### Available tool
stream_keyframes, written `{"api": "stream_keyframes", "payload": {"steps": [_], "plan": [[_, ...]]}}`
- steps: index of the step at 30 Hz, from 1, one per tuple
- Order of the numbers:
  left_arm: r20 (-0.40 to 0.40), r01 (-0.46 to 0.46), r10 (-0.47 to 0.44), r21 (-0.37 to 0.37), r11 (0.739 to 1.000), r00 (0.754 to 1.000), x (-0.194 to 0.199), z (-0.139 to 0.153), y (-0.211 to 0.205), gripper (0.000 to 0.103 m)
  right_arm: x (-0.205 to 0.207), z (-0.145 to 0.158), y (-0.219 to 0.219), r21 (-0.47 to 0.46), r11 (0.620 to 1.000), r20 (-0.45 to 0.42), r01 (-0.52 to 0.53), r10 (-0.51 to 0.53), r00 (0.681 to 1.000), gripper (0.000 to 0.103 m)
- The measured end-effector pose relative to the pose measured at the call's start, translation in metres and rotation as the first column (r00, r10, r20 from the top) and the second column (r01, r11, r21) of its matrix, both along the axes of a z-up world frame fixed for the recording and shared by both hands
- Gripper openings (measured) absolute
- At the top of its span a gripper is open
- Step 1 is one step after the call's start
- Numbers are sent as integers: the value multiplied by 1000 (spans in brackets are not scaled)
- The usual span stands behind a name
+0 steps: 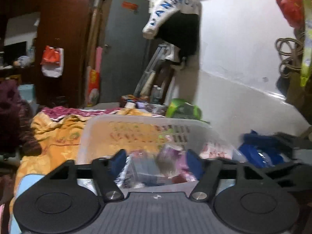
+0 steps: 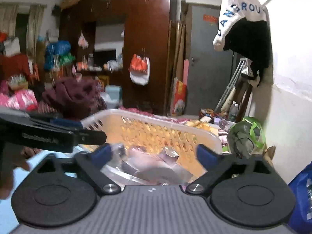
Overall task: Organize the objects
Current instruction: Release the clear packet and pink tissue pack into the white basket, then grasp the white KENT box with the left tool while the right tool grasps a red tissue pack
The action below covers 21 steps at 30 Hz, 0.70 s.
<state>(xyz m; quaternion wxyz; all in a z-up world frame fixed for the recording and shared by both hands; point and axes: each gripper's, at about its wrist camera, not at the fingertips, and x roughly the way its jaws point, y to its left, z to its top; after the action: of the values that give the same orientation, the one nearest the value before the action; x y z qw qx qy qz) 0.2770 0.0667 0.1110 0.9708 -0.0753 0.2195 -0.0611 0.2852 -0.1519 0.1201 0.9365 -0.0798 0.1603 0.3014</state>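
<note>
A translucent white plastic basket (image 1: 148, 124) (image 2: 206, 136) sits on a bed covered with an orange blanket (image 1: 56, 132). Clear plastic-wrapped packets (image 1: 154, 167) (image 2: 156, 165), pink and purple, lie inside it. My left gripper (image 1: 156, 160) hovers over the basket's near side, open, with the packets seen below the gap and nothing pressed by its blue pads. My right gripper (image 2: 154, 154) is also over the basket, its jaws spread wide and open with nothing gripped. In the right wrist view the left gripper (image 2: 83, 130) reaches in from the left, by the basket's rim.
A green bag (image 1: 183, 109) (image 2: 247, 136) lies beyond the basket near the white wall (image 1: 243, 68). A blue bag (image 2: 300, 195) is at the right edge. Maroon clothing (image 2: 74, 93) is heaped on the left. A dark wardrobe (image 2: 146, 48) and a grey door (image 1: 124, 48) stand behind.
</note>
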Motion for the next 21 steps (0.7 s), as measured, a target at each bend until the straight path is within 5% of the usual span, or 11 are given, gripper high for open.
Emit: {"api": "stream_keyframes", "payload": {"steps": [3, 6, 8, 11, 18, 21], "plan": [[69, -12, 13, -9, 1000, 998, -29, -5, 12, 95, -36, -6, -26, 70, 997, 36, -28, 25, 999, 103], [93, -14, 11, 31, 999, 996, -74, -18, 25, 101, -57, -39, -34, 22, 998, -12, -53, 53, 999, 103], [42, -60, 57, 84, 995, 997, -95, -35, 32, 101, -57, -68, -28, -32, 997, -88, -65, 62, 994, 103], [-56, -87, 90, 47, 995, 994, -106, -63, 53, 101, -48, -101, -13, -113, 990, -155, -79, 61, 986, 103], [-167, -77, 84, 48, 996, 982, -96, -99, 73, 99, -27, -118, 11, -148, 982, -229, -114, 78, 970, 103], [-201, -61, 72, 58, 996, 977, -98, -110, 73, 97, -27, -122, 17, -160, 981, -220, -112, 75, 973, 94]]}}
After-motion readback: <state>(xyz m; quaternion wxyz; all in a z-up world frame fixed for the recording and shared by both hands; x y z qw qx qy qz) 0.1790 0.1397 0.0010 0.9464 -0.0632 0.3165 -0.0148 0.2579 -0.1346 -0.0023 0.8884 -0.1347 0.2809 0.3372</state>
